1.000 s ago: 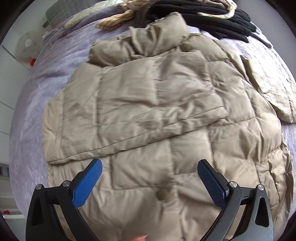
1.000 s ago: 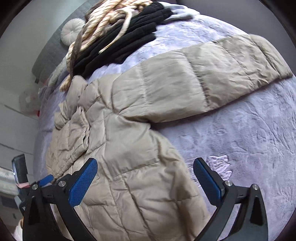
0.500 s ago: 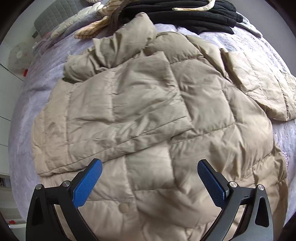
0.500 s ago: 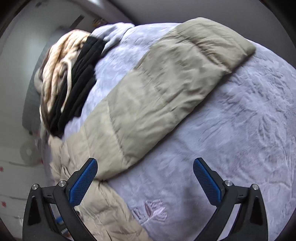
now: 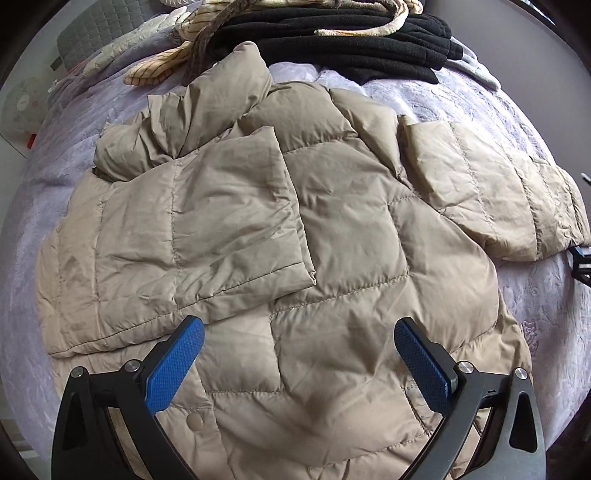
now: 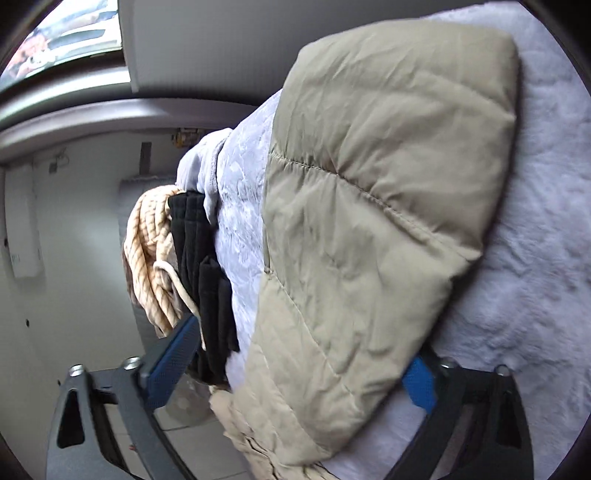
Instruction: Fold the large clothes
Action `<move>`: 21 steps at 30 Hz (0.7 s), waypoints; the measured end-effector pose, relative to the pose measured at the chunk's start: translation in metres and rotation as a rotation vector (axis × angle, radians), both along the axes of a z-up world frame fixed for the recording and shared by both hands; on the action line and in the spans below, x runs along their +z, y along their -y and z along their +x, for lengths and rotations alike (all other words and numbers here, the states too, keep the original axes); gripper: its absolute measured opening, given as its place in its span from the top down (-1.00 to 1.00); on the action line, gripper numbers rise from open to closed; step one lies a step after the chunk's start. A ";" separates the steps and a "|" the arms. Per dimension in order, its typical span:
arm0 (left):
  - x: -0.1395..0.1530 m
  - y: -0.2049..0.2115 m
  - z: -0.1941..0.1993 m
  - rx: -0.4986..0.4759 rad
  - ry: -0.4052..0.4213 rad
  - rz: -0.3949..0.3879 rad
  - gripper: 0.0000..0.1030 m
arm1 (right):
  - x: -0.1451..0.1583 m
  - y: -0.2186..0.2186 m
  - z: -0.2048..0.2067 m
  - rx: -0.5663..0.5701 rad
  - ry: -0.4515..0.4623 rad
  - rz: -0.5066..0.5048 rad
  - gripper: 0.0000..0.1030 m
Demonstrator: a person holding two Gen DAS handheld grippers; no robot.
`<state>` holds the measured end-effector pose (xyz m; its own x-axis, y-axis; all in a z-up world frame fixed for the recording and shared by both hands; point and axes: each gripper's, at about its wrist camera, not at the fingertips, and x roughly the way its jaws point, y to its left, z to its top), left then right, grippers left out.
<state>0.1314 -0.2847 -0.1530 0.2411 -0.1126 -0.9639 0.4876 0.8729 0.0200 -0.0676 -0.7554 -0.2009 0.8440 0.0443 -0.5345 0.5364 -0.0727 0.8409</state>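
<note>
A beige quilted puffer jacket [image 5: 351, 266] lies spread on a lavender bedspread [image 5: 546, 332]. One sleeve [image 5: 221, 229] is folded across its body; the other sleeve [image 5: 498, 195] stretches out to the right. My left gripper [image 5: 299, 354] hovers open above the jacket's lower body, nothing between its blue pads. My right gripper [image 6: 295, 362] is rolled onto its side at the outstretched sleeve [image 6: 369, 221], near the cuff end. Its jaws are closing with the sleeve between them. One pad [image 6: 417, 384] is tucked under the sleeve edge; the other pad [image 6: 173, 354] stands clear of the fabric.
Folded black clothes [image 5: 351, 48] and a cream striped garment [image 5: 159, 70] are piled at the head of the bed, beside a grey quilted headboard [image 5: 96, 33]. The right wrist view shows the same pile [image 6: 207, 277] against a pale wall [image 6: 74, 240].
My right gripper has swung out from the jacket body to the sleeve end, rolled sideways, dropped lower, and its jaws have narrowed. My left gripper has drifted across the jacket, still open.
</note>
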 end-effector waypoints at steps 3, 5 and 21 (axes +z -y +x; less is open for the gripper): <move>0.003 -0.013 0.007 0.023 0.013 -0.012 -1.00 | -0.008 -0.001 0.012 0.018 0.026 0.067 0.89; 0.005 -0.022 0.010 0.040 0.020 -0.016 -1.00 | 0.001 -0.006 0.020 0.041 0.035 0.030 0.89; 0.015 -0.153 0.045 0.257 0.133 -0.024 -1.00 | 0.178 -0.242 0.218 0.770 0.122 -0.706 0.89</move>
<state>0.1759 -0.1318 -0.1378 0.3889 -0.0544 -0.9197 0.2452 0.9684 0.0464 0.1501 -0.5137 -0.0232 0.7705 0.3032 -0.5608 0.1381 0.7794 0.6111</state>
